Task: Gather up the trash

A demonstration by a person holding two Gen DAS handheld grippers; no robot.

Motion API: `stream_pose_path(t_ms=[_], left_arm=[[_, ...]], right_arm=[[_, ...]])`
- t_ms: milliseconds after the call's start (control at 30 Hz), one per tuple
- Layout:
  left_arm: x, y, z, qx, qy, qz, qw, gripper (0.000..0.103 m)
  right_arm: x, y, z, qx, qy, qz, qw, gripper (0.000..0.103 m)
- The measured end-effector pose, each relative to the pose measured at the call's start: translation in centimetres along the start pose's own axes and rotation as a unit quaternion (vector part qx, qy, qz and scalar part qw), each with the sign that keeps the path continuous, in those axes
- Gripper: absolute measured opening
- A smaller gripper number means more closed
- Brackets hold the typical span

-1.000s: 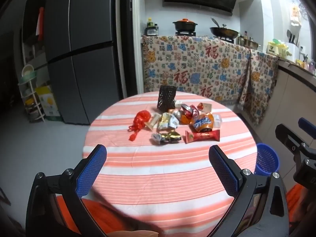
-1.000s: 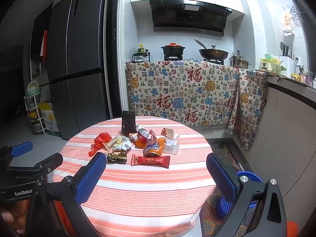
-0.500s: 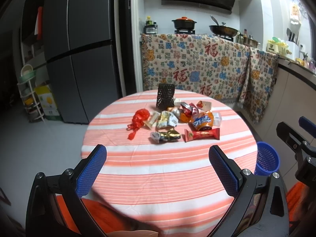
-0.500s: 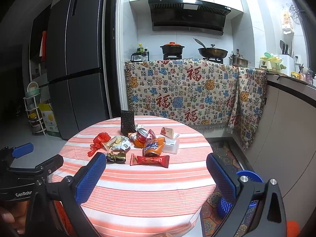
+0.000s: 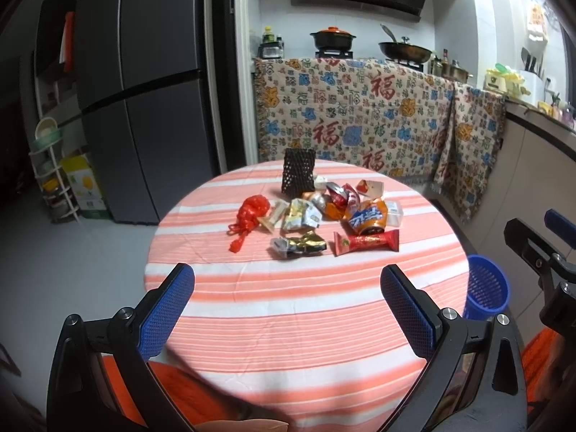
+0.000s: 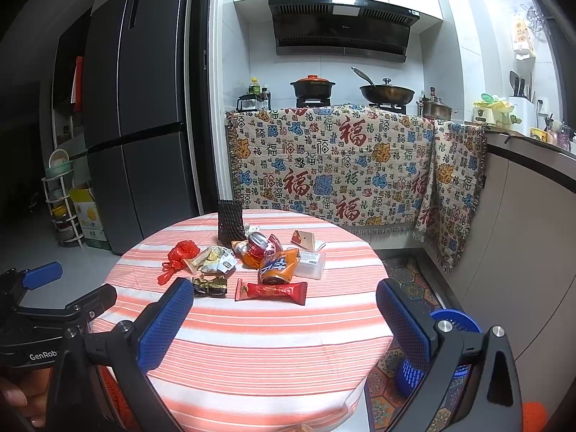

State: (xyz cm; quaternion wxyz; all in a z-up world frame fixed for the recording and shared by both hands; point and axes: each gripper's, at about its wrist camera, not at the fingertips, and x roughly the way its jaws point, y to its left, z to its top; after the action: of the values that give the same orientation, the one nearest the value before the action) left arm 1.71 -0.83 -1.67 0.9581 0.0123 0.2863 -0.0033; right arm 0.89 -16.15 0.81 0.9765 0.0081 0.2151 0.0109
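Note:
A heap of trash lies mid-table on the round striped table (image 5: 288, 306) (image 6: 273, 327): a red plastic bag (image 5: 250, 212) (image 6: 180, 253), a red snack wrapper (image 5: 365, 242) (image 6: 271, 291), an orange can (image 5: 367, 217) (image 6: 279, 266), a gold-black wrapper (image 5: 300, 245) (image 6: 210, 285), a black mesh sleeve (image 5: 298, 177) (image 6: 229, 222). A blue bin (image 5: 486, 289) (image 6: 432, 356) stands on the floor right of the table. My left gripper (image 5: 287, 280) and right gripper (image 6: 284, 295) are open and empty, held short of the heap.
A grey fridge (image 5: 144, 82) stands at back left with a white rack (image 5: 54, 180) beside it. A patterned cloth (image 6: 342, 165) hangs over the counter behind the table. A patterned mat (image 6: 410, 280) lies on the floor right of the table.
Both views have shifted slightly, the kitchen sitting a little lower in frame. The trash has not moved and both grippers stay open.

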Motion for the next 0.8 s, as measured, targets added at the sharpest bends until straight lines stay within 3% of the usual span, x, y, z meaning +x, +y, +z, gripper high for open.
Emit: stream_pose_path(t_ms=[800], left_arm=[[-0.01,-0.23,0.02,0.001,0.002,-0.002,1.0,0.103]], right_arm=[[-0.01,-0.28,-0.07,0.0,0.0,0.001,1.0,0.103]])
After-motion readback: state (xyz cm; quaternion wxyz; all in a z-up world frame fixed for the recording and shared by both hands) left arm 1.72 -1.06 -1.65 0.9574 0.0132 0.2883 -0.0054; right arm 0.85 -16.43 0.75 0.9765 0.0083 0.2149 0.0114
